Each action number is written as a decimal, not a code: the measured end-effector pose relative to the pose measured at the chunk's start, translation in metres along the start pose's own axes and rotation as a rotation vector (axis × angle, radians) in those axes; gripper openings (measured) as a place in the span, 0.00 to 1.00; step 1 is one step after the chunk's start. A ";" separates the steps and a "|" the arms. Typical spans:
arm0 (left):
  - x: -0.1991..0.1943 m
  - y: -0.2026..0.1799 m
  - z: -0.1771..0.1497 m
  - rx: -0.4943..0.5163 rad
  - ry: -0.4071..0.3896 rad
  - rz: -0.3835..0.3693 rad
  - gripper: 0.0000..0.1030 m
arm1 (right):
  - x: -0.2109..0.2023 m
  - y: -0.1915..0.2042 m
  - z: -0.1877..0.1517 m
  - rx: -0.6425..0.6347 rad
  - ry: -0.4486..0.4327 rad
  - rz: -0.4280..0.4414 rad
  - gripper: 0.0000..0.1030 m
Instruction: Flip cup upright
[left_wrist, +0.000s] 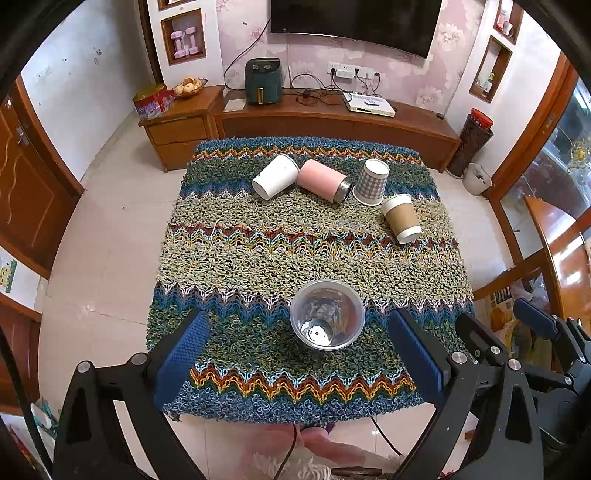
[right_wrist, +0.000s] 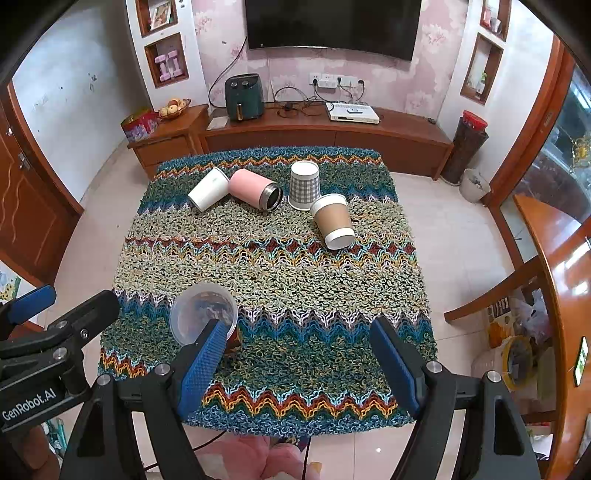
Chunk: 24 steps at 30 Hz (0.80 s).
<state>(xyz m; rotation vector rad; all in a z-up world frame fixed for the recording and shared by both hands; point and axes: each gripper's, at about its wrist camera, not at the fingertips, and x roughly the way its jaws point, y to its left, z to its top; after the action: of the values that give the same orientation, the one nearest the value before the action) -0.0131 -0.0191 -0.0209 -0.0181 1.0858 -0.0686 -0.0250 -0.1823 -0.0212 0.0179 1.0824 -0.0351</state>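
A clear plastic cup (left_wrist: 327, 314) stands upright, mouth up, on the knitted table cover near its front edge; it also shows in the right wrist view (right_wrist: 203, 312). My left gripper (left_wrist: 295, 354) is open around it, fingers apart on each side, not touching. My right gripper (right_wrist: 299, 358) is open and empty, just right of the cup. At the far side a white cup (left_wrist: 275, 176), a pink tumbler (left_wrist: 323, 181) and a brown paper cup (left_wrist: 401, 218) lie on their sides. A checked cup (left_wrist: 372, 181) stands mouth down.
The knitted cover (left_wrist: 258, 258) drapes over a small table. A wooden TV cabinet (left_wrist: 332, 122) with an air fryer (left_wrist: 263, 81) stands behind. A wooden table and chair (right_wrist: 546, 266) are at the right. Tiled floor surrounds the table.
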 end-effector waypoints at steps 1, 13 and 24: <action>0.000 0.000 0.000 0.000 -0.001 0.000 0.95 | 0.000 0.000 0.000 -0.001 -0.001 -0.001 0.78; -0.006 -0.001 0.002 0.005 -0.031 0.010 0.95 | -0.004 0.002 0.002 0.001 -0.024 -0.003 0.78; -0.005 0.002 0.004 0.006 -0.035 0.011 0.95 | -0.003 0.004 0.004 0.002 -0.026 -0.004 0.78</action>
<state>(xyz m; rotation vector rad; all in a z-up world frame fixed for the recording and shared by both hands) -0.0123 -0.0165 -0.0146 -0.0080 1.0502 -0.0608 -0.0226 -0.1778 -0.0165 0.0171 1.0561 -0.0400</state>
